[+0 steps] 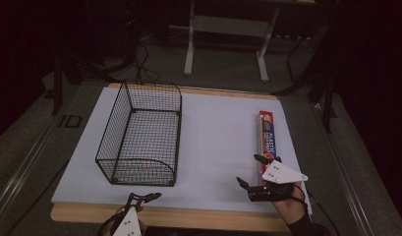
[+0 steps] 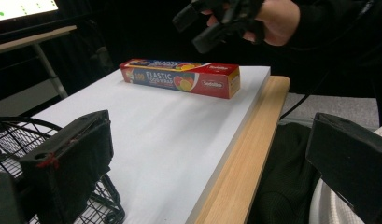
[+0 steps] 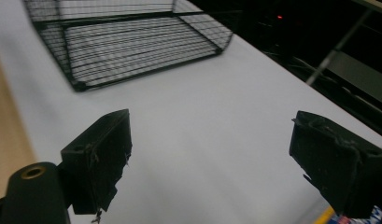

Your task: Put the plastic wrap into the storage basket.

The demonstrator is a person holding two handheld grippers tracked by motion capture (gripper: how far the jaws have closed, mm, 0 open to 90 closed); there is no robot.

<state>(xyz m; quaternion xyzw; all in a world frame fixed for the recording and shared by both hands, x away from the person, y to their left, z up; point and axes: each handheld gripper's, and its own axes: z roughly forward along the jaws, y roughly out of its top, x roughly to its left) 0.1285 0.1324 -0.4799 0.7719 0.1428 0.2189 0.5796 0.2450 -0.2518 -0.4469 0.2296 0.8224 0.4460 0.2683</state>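
As the right gripper (image 1: 251,171) hangs with its jaws spread wide just off the near end of a red plastic food wrap box (image 1: 267,139), the step in hand appears to be the pickup of that box, probably for the black wire basket (image 1: 141,140) standing empty on the left half of the white counter (image 1: 218,147). The box lies flat along the counter's right edge, its long side running away from the person, well apart from the basket. Nothing sits between the right gripper's pads; seen along them in the right gripper view, they frame bare white surface, with a corner of the box just at the lower right. To take the box cleanly, the gripper would do well to turn until its jaws straddle the narrow width, come down near the middle of the length so the long carton does not tip, and close gently on the thin cardboard. The left gripper (image 1: 143,198) waits over the counter's near wooden edge beside the basket's front corner, its jaws also well parted and holding nothing.
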